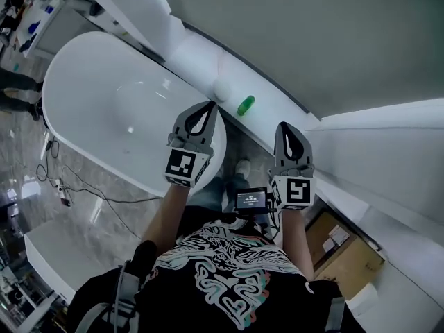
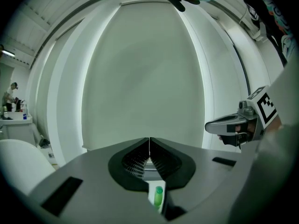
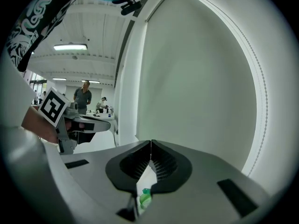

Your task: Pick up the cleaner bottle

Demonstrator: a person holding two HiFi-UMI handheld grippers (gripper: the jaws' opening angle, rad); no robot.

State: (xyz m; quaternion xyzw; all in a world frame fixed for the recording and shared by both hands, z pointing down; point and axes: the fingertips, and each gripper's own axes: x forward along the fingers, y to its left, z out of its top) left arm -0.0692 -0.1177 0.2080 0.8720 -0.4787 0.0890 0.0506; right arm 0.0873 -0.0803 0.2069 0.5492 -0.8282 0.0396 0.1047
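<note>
Head view puts the green cleaner bottle [image 1: 245, 105] on the white ledge [image 1: 275, 109] on the far side of the bathtub [image 1: 83, 54], between the two claws and a little beyond them. The left claw [image 1: 208, 105] and right claw [image 1: 285, 125] are both pressed together, holding nothing. Whichever one takes the bottle should spread wide first, then straddle its body and close squarely so it does not roll or tip.

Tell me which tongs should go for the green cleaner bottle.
Left, narrowly: the left tongs sit nearer the cleaner bottle than the right tongs. Both are shut and must open first.
</note>
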